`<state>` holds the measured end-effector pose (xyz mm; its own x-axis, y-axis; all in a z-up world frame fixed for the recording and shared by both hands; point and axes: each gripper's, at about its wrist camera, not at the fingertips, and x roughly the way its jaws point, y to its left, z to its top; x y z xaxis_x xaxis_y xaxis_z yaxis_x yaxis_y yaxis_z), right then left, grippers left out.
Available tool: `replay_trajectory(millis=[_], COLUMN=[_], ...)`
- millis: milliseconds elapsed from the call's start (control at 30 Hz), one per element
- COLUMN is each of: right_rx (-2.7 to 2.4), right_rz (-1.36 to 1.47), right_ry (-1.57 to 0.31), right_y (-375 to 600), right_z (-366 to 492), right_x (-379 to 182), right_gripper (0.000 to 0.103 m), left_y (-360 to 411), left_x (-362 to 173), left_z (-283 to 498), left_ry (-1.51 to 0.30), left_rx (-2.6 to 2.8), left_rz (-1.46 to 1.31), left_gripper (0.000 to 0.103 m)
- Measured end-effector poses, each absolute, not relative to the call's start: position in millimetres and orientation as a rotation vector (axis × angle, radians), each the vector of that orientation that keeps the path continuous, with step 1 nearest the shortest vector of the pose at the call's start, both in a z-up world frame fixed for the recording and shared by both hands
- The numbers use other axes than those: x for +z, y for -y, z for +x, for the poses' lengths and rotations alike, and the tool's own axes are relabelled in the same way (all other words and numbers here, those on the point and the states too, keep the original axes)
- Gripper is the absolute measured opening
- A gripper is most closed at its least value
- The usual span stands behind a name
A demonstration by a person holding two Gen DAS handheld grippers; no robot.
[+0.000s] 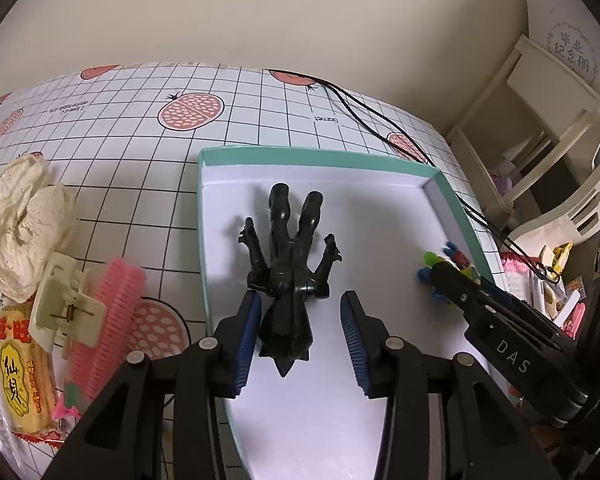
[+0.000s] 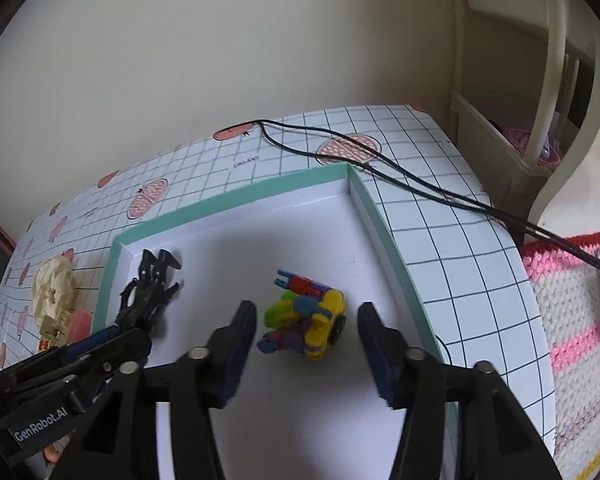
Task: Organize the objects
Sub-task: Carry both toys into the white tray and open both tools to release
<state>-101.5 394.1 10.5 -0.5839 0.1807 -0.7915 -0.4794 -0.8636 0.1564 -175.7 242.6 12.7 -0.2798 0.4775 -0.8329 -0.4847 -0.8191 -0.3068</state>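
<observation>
A: What sits at the far left of the tabletop (image 1: 260,96)?

B: A crumpled cream cloth (image 1: 24,220), and nearer than it a cream clip (image 1: 66,308) lying on a pink brush (image 1: 108,320). A yellow snack packet (image 1: 24,376) lies at the near left edge.

A: And next to those, to the right?

B: The teal-rimmed box lid (image 1: 320,155) with a white floor. At its left side lies the black figure (image 1: 288,272), legs toward the far wall, arms spread.

A: Does the left gripper (image 1: 300,336) hold it?

B: No. Its jaws stand wide apart on either side of the figure's near end. The left blue pad is just beside the figure; I cannot tell whether it touches. The right pad is clear of it.

A: Farther right?

B: The colourful block toy (image 2: 304,316) rests on the lid's floor near the right wall. The right gripper (image 2: 306,332) hovers with its jaws spread wide around the toy, gripping nothing.

A: Beyond the lid?

B: Black cables (image 2: 420,188) run across the tabletop's far right, and a pink-and-white crocheted mat (image 2: 572,320) lies off the right edge.
</observation>
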Motion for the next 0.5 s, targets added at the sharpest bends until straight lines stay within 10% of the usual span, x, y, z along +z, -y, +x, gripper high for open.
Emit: replay_trajectory(millis=[500], right_rx=[2.492], right_rz=[-1.101], right_ry=[-0.477], right_y=[-389], right_z=[-98], right_x=[30], right_gripper=[0.058], left_y=[-226], left_x=[41], left_z=[-181], left_ry=[0.024], left_rx=[2.223], left_rz=[-1.331], left_gripper=[0.053])
